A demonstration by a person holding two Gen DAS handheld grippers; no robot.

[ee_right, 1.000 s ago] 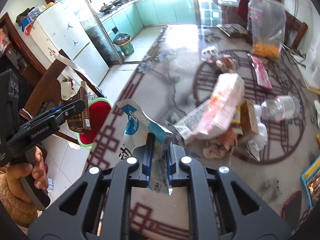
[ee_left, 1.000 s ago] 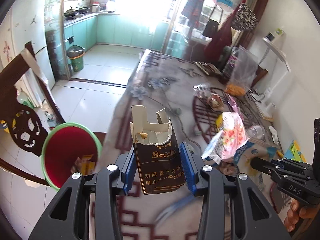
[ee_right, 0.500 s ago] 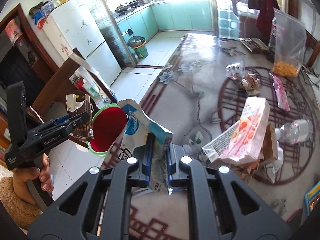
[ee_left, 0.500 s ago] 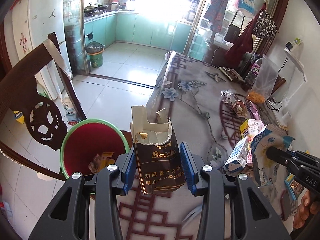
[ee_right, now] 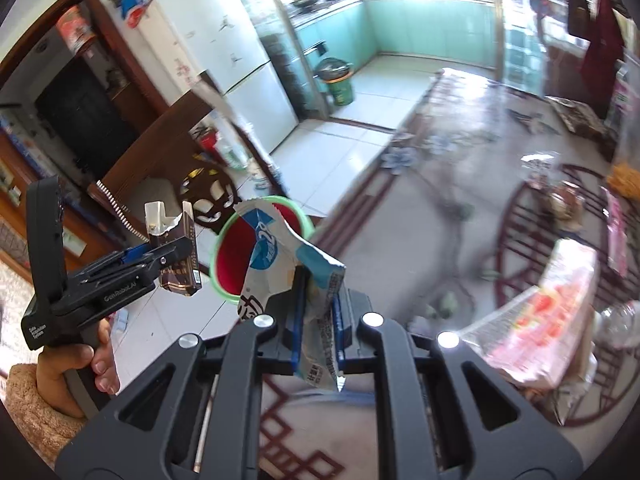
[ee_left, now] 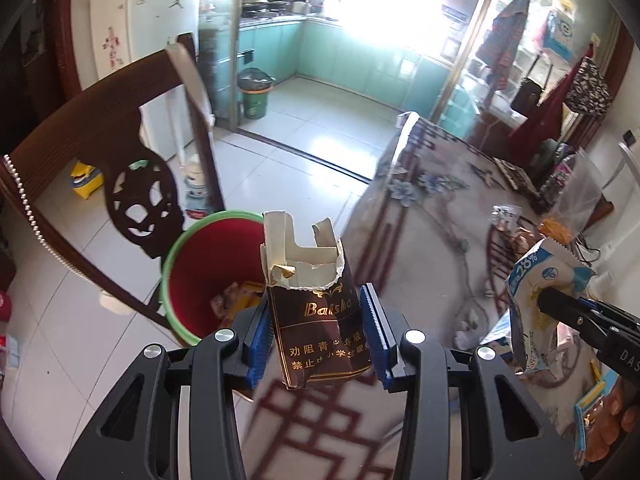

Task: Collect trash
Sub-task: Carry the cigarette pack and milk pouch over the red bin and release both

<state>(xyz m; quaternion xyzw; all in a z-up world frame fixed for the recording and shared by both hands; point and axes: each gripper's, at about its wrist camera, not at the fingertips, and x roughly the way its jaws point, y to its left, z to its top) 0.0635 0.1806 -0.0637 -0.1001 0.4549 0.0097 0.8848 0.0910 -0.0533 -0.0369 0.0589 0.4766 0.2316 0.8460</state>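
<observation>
I am carrying trash to the red bin, down on the floor left of the table. My left gripper clamps a torn cigarette pack; my right gripper pinches an empty wrapper. Next, I judge, each must hang over the bin's mouth before letting go.

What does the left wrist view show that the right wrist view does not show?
Only the left wrist view shows trash lying inside the red bin and the gold "Baisha" print on the torn cigarette pack.

Only the right wrist view shows the hand holding the left gripper, and the pink snack bag on the table.

Both show the pack clamped in the left jaws, the blue-and-white wrapper in the right gripper, the bin and the dark chair.
</observation>
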